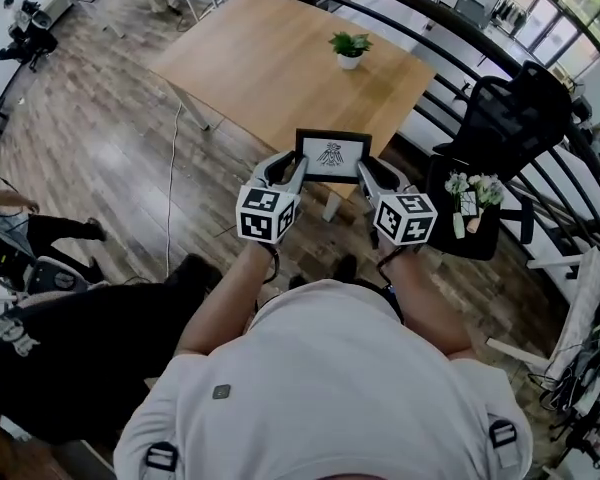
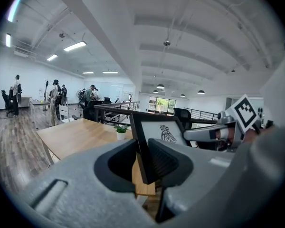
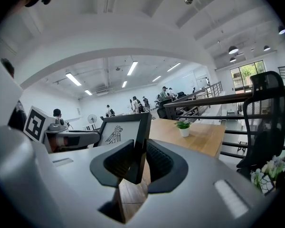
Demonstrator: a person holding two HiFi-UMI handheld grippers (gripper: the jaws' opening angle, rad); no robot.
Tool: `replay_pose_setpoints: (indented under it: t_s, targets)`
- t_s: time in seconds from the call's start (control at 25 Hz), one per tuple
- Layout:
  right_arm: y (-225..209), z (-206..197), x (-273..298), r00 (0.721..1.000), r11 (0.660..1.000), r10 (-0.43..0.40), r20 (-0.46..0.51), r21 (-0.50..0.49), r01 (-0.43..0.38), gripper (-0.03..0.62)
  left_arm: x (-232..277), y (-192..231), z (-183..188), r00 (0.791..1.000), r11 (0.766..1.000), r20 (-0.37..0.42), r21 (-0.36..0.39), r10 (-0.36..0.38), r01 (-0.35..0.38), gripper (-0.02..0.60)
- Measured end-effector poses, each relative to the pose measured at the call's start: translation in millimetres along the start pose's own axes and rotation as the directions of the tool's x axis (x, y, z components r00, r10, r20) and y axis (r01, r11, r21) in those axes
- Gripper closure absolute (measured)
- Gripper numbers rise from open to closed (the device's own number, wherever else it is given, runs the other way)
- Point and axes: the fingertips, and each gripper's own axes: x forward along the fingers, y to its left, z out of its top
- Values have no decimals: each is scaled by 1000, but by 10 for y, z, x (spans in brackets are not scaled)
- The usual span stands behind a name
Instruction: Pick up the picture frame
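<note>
**Frame up, pinched at both sides**

Head view: you held the picture frame (image 1: 332, 155) up by the wooden table's (image 1: 280, 58) near edge. Matching both hands' height should keep it level.

Left gripper view: the left gripper (image 1: 296, 171) clamped its black border.

Right gripper view: the right gripper (image 1: 366, 173) pinched the other side. It showed a white sheet with a dark bird-like print.

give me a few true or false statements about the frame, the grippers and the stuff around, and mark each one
1. The left gripper and the right gripper each clamp one side edge of the picture frame. True.
2. The picture frame lies flat on the table. False: it is held upright in the air at the table's near edge.
3. A small potted plant stands on the table. True.
4. The seat of the black chair is bare. False: flowers lie on it.
</note>
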Motion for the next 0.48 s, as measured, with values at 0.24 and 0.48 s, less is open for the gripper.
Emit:
replay_pose_setpoints:
  t_s: [0.24,0.48]
  targets:
    - [268,-139,-107,1000,1000,-20,10,-13,20,496,-266,44,-129,1000,1000,6,-8,-22,22,494]
    - [468,-196,-85,1000,1000,-24,5,-19,24,496,-452,142,-167,1000,1000,21,-13,-23,23,494]
